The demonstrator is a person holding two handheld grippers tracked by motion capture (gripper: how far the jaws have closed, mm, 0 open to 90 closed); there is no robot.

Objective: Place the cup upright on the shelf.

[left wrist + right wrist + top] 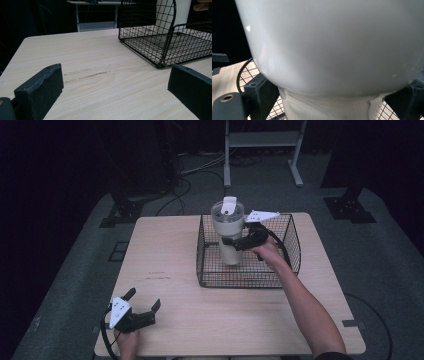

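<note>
- Tumbler [228, 237]: white, with a clear lid and a white flap on top; stands upright inside the wire basket, toward its left half. In the right gripper view its wide upper body [332, 45] sits close to the camera, with the narrower ribbed lower part below.
- Right gripper [239, 241]: reaches into the basket from the right; its jaws sit on either side of the tumbler's narrower lower part and clasp it.
- Left gripper [142, 307]: at the near left corner of the table, well apart from the basket; jaws spread wide with nothing between them, bare tabletop in the gap.
- Wire basket [290, 240]: black mesh, on the far right part of the table.
- Table [165, 270]: light wood, with a faint dark scratch [86, 75] ahead of the left gripper.
</note>
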